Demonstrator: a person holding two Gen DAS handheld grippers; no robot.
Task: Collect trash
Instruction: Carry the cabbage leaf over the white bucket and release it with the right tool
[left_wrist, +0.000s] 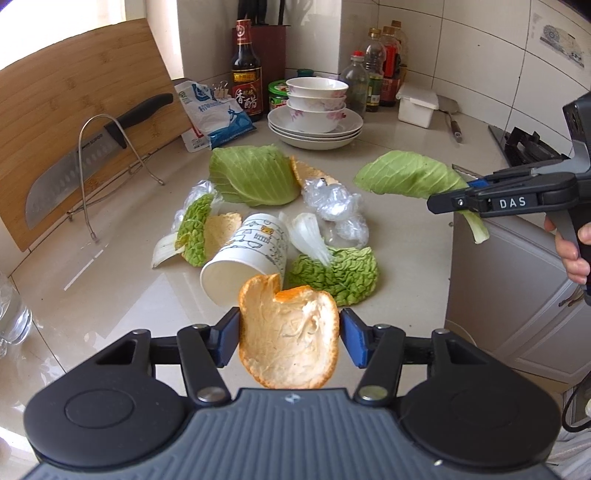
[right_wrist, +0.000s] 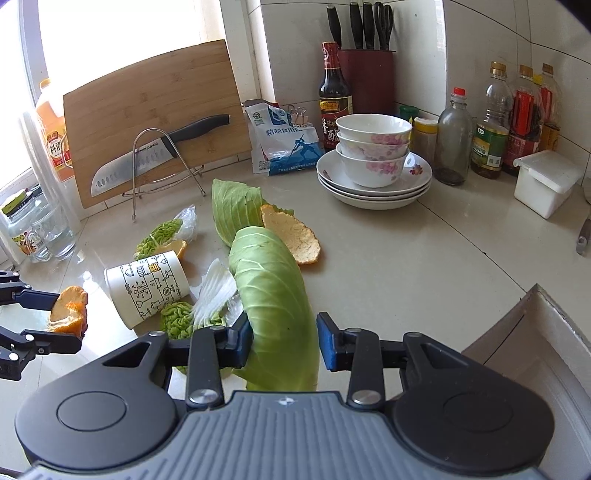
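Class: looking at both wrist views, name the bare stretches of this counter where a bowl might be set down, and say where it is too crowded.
Bare counter lies right of the scraps, between the stacked dishes, the white box and the counter's front edge. Another free patch runs from the knife rack forward to the glass. The middle is crowded around the paper cup; the back wall is lined with bottles.

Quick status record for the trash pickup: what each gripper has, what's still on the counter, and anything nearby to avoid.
left gripper: shut on orange peel, lifted off the counter
right gripper: shut on cabbage leaf, lifted
still on counter: paper cup on its side, second cabbage leaf, crinkled green leaves, plastic wrap, more peel pieces
avoid: knife on rack, stacked bowls
bin: not in view
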